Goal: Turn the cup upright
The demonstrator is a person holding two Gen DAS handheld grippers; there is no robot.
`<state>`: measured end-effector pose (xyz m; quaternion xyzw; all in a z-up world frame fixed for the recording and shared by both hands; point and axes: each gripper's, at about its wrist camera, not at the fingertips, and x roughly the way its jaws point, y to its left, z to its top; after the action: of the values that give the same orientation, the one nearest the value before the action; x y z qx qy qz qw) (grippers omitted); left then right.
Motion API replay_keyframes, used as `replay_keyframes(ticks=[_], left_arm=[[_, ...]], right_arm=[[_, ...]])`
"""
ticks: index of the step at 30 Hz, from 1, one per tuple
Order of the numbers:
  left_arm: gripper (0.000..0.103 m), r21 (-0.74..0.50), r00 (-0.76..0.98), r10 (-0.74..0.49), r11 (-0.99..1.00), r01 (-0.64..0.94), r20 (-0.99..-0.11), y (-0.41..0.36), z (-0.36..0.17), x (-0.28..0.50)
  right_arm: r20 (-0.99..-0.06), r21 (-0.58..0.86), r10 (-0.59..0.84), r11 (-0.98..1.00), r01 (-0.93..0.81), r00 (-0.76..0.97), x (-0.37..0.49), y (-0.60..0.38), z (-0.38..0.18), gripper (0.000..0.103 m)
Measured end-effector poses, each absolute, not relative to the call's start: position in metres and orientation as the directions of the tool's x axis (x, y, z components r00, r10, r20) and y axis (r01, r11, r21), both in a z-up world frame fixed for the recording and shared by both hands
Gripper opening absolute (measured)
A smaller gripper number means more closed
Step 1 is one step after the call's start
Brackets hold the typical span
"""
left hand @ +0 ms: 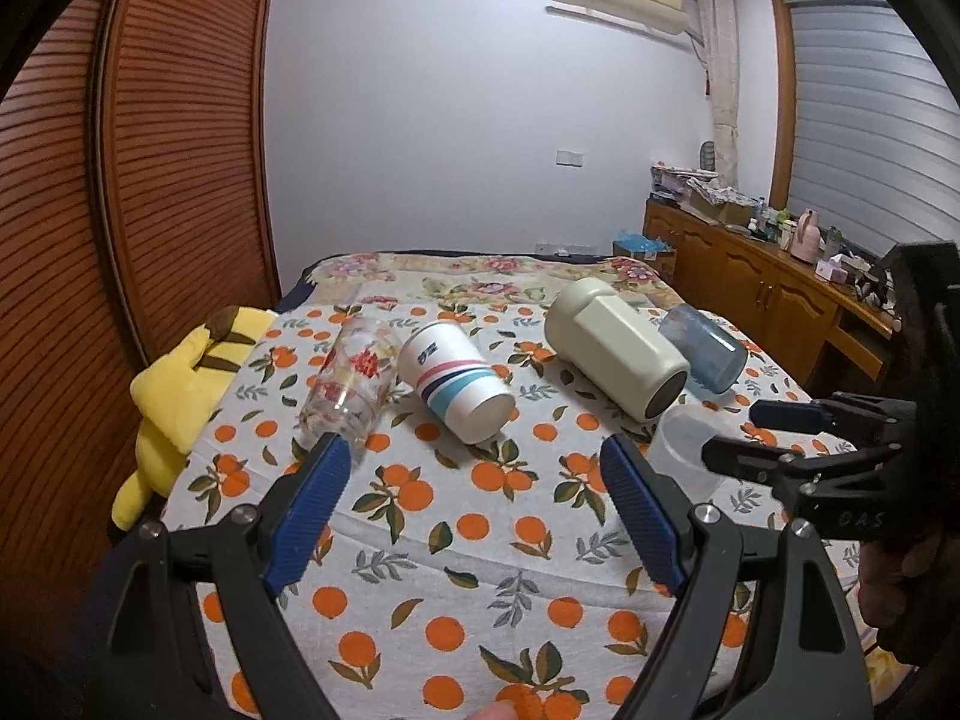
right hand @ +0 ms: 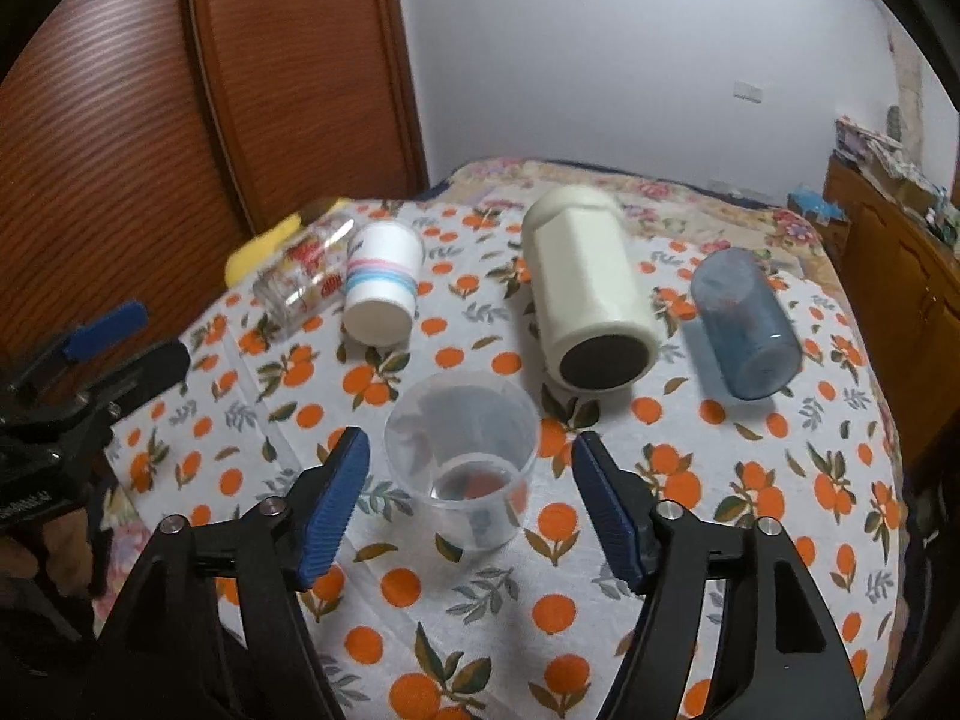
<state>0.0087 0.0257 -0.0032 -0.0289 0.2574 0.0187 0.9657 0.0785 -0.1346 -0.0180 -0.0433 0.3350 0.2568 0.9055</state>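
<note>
A clear plastic cup (right hand: 462,456) stands upright on the orange-print cloth, between the open blue pads of my right gripper (right hand: 471,450), which do not touch it. It shows faintly in the left wrist view (left hand: 684,444). Four cups lie on their sides behind it: a flowered glass (left hand: 348,384) (right hand: 300,276), a striped white paper cup (left hand: 453,378) (right hand: 384,288), a cream mug (left hand: 618,345) (right hand: 588,294) and a blue tumbler (left hand: 705,354) (right hand: 747,324). My left gripper (left hand: 477,462) is open and empty, in front of the paper cup.
The cloth (left hand: 420,540) covers a table pushed against a flowered bed cover. A yellow plush toy (left hand: 174,384) lies at the left edge beside a brown louvred door (left hand: 180,120). A wooden sideboard (left hand: 750,276) with clutter stands to the right.
</note>
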Motion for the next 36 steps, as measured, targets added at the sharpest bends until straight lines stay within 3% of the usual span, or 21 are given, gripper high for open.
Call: replay_keyframes(ticks=[14,20,36], left_arm=[[0.088,0.004,0.889,0.002,1.000,-0.001,-0.457,-0.008,0.033,0.000],[0.091,-0.006,0.891,-0.002,1.000,-0.001,-0.455,-0.012,0.034,-0.007],[0.092,-0.005,0.892,0.007,1.000,-0.010,-0.452,-0.008,0.032,-0.017]], right_arm=[[-0.431,0.156,0.384,0.923,-0.352,0.816,0.040,-0.189,0.026,0.101],[-0.387,0.127,0.338,0.941,-0.313,0.858,0.022,-0.197,0.029,0.102],[-0.389,0.124,0.317,0.949,-0.292,0.865,0.011,-0.199,0.021,0.103]])
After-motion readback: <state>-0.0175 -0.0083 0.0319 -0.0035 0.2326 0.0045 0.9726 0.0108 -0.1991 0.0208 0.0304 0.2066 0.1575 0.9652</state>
